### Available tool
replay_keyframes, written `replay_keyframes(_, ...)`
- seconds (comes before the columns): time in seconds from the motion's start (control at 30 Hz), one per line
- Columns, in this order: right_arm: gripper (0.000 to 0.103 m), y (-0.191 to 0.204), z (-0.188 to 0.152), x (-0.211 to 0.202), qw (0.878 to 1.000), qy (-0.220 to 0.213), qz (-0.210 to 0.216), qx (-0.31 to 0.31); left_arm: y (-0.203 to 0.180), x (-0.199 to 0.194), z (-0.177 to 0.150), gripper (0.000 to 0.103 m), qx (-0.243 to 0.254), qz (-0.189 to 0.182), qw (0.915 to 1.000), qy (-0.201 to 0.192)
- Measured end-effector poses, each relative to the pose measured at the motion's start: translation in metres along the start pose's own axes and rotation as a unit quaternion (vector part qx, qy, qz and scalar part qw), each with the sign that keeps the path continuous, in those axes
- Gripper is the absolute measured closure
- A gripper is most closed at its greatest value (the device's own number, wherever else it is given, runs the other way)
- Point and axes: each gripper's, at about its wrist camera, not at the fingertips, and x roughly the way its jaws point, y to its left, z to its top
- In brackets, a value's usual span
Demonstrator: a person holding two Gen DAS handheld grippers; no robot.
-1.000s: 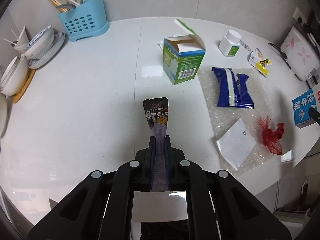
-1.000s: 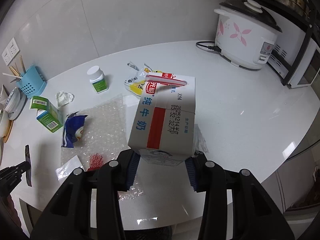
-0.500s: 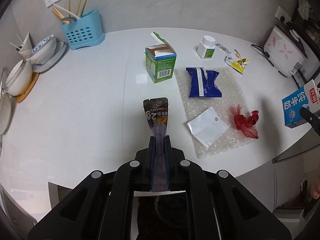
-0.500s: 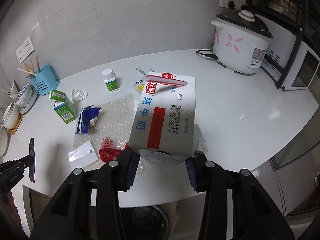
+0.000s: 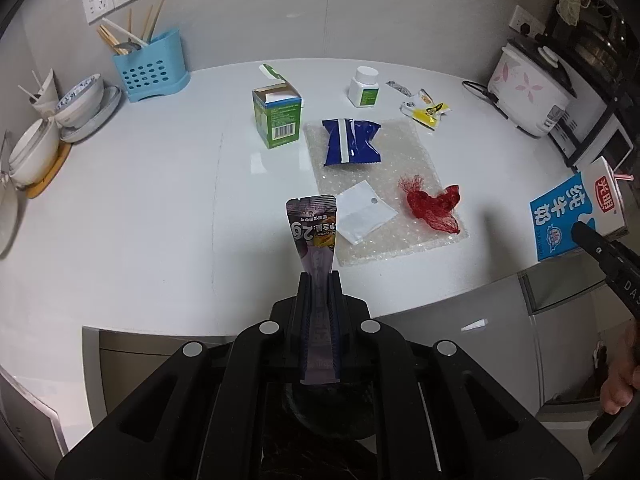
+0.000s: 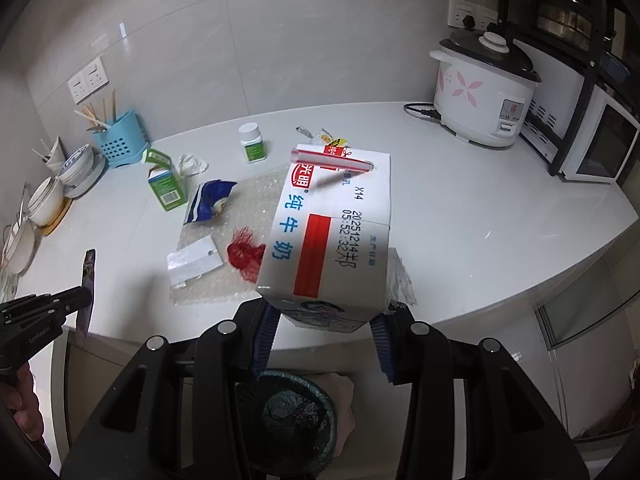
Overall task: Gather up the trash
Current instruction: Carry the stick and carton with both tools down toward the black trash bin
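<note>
Between the jaws of the left gripper (image 5: 319, 280) sits one purple sachet (image 5: 315, 227), pinched flat and held off the white surface (image 5: 140, 208). One milk carton (image 6: 328, 228) with a straw is clamped in the right gripper (image 6: 324, 320), above one lined bin (image 6: 294, 412). On the surface remain, from the sachet: one clear bag (image 5: 362, 214) at 1 o'clock, one red net (image 5: 432, 204) at 2, one blue wrapper (image 5: 350, 142), one green box (image 5: 277, 116), one white bottle (image 5: 364, 87), one yellow wrapper (image 5: 426, 110).

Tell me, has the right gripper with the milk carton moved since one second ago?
Yes. The right gripper with the milk carton has pulled back off the counter; the trash bin now shows below.
</note>
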Motion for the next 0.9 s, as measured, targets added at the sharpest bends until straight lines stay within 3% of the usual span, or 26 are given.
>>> replay_keyframes(0.4,0.063,0.014,-0.053,-0.006,0.999,0.033,0.026,-0.025,-0.019,0.000,-0.042,0.095,0.032,-0.015,0.9993,0.011)
replay_keyframes(0.9,0.063,0.029,-0.117,0.032,0.994,0.088,0.036,-0.046,-0.030,0.039,-0.096,0.095,0.058,-0.028,0.9969,0.044)
